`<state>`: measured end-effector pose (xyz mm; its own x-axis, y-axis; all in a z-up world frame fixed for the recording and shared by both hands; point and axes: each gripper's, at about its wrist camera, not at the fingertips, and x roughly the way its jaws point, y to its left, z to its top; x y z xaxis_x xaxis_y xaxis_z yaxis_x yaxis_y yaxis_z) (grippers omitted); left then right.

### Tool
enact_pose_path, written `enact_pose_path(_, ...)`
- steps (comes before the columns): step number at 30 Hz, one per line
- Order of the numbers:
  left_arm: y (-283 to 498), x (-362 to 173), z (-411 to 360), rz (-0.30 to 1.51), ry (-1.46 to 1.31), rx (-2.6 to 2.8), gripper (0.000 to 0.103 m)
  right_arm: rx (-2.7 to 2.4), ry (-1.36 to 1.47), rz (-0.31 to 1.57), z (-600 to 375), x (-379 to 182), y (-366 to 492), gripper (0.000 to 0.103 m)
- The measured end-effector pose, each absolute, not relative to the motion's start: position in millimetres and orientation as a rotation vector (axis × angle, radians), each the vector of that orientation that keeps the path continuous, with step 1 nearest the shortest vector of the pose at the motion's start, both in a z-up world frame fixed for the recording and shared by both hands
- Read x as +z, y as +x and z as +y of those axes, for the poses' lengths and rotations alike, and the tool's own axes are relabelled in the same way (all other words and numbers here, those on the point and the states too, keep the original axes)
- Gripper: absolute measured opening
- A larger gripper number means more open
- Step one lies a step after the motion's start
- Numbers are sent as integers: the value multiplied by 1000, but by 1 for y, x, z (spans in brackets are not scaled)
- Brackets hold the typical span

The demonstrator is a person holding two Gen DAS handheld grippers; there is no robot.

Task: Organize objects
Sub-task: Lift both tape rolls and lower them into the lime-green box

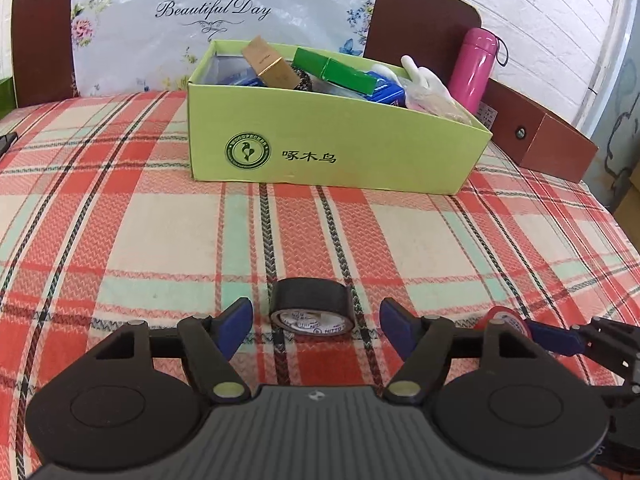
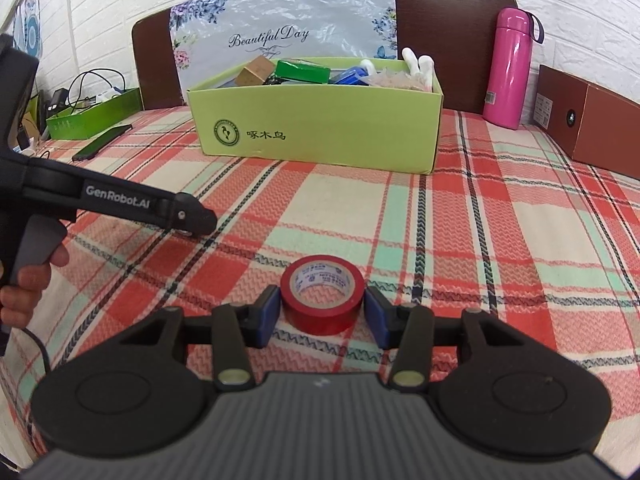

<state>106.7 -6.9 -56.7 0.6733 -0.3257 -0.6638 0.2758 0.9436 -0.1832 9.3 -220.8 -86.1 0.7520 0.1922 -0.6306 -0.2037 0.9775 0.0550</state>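
Observation:
A black tape roll (image 1: 311, 307) lies on the plaid cloth between the open jaws of my left gripper (image 1: 316, 326), with gaps on both sides. A red tape roll (image 2: 322, 300) sits between the fingers of my right gripper (image 2: 322, 316); the blue pads stand right at its sides, closed around it. The red roll also shows in the left wrist view (image 1: 505, 317) behind the right gripper's finger. A light green cardboard box (image 1: 332, 140), also in the right wrist view (image 2: 320, 132), stands farther back, holding several small boxes and a white glove.
A pink bottle (image 2: 509, 70) and a brown box (image 2: 592, 128) stand at the back right. A phone (image 2: 102, 142) and a green tray (image 2: 92, 114) with cables lie at the back left. A headboard with a flowered plastic sheet (image 1: 224, 20) is behind.

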Motion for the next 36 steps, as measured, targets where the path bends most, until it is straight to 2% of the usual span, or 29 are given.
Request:
enact_pose_path(5, 111, -57, -5, 762, -82, -347, 72, 219, -17, 689, -220, -88, 12, 46)
enact_pose_path(7, 113, -58, -4, 760, -88, -357, 64, 223, -18, 691, -220, -89, 14, 46)
enact_pose_path(8, 114, -58, -4, 763, -90, -365, 51, 223, -16, 690, -220, -89, 14, 46)
enact_pose_path(9, 115, -57, -3, 767, -93, -368, 47, 226, -16, 690, -220, -88, 15, 46)
enact_pose_path(15, 114, -39, -1, 732, -137, -412, 46, 254, -25, 636, -218, -70, 22, 46)
enact_pose_path(22, 131, 20, -3, 594, -184, -468, 46, 260, -37, 497, -220, -25, 50, 46)
enact_pose_path(29, 179, 69, -14, 501, -223, -451, 46, 208, -81, 356, -225, 17, 95, 46)
enact_pose_path(36, 241, 83, -29, 523, -280, -461, 46, 115, -65, 302, -243, 23, 155, 46)
